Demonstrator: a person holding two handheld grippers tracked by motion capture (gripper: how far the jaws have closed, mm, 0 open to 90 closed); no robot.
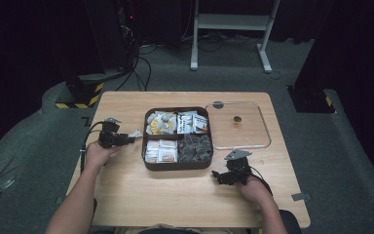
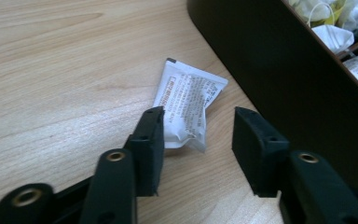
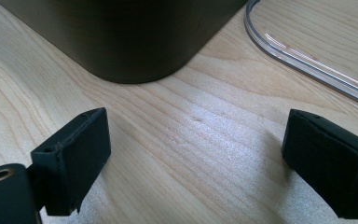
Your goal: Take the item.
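Now sachet on table, jaws parted.

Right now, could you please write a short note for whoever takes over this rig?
Left gripper: open, a white sachet lying on the table between its jaws, not gripped, just beside the brown compartment box.
Right gripper: open, nothing held, near the box's front right corner.
The box's clear lid lies off to the right.
Done: four compartments hold packets.
Left, probably: put the loose sachet in the box, then perhaps fit the lid.
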